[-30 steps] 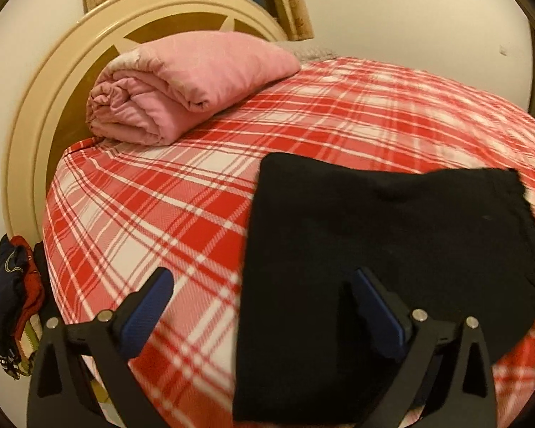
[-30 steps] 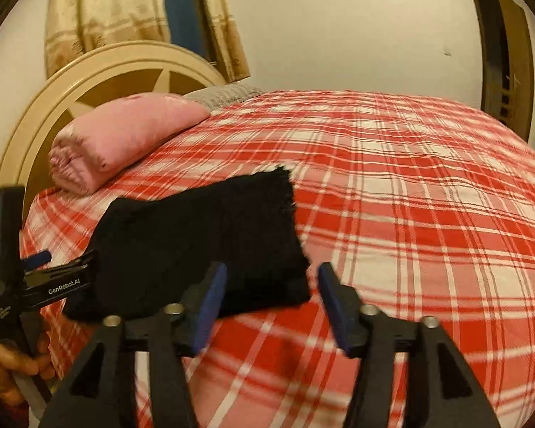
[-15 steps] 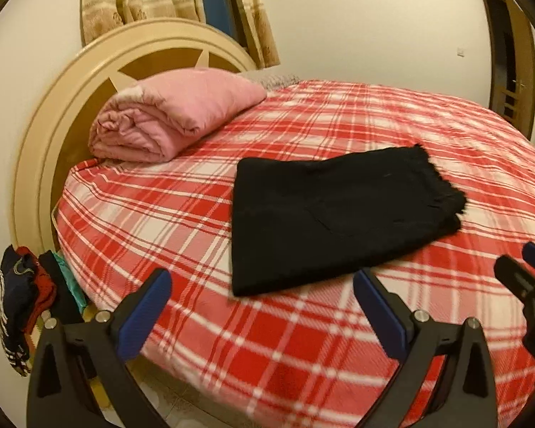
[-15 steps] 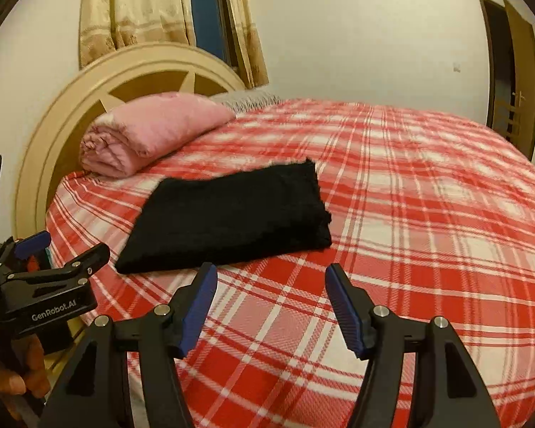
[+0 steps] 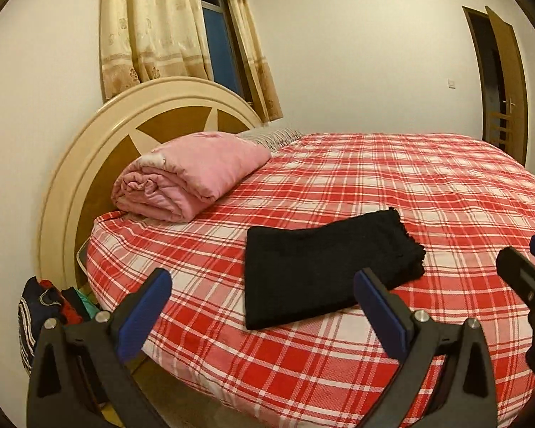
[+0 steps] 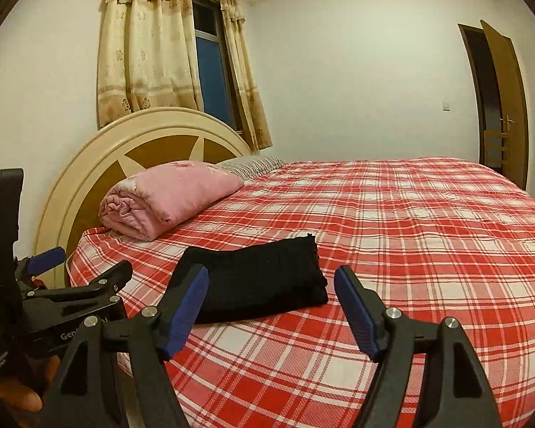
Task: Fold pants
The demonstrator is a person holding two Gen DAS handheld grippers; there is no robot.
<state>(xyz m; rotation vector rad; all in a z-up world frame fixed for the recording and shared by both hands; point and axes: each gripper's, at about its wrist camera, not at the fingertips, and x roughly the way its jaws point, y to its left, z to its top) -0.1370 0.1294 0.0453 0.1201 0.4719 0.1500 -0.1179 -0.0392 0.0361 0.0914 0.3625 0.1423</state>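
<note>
Both tools (image 5: 264, 306) farther from pants (image 5: 324, 271)

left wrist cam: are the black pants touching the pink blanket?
No. The folded black pants lie apart from the rolled pink blanket, with a strip of red plaid bedsheet bare between them.

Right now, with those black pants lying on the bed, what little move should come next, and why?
Probably just draw both tools back and stop. The pants already lie folded in a neat flat rectangle on the checked bed, clear of the pink blanket. The left hand-held gripper is open and empty; the right hand-held gripper is opening, with nothing between its pads. Neither touches the cloth.
</note>
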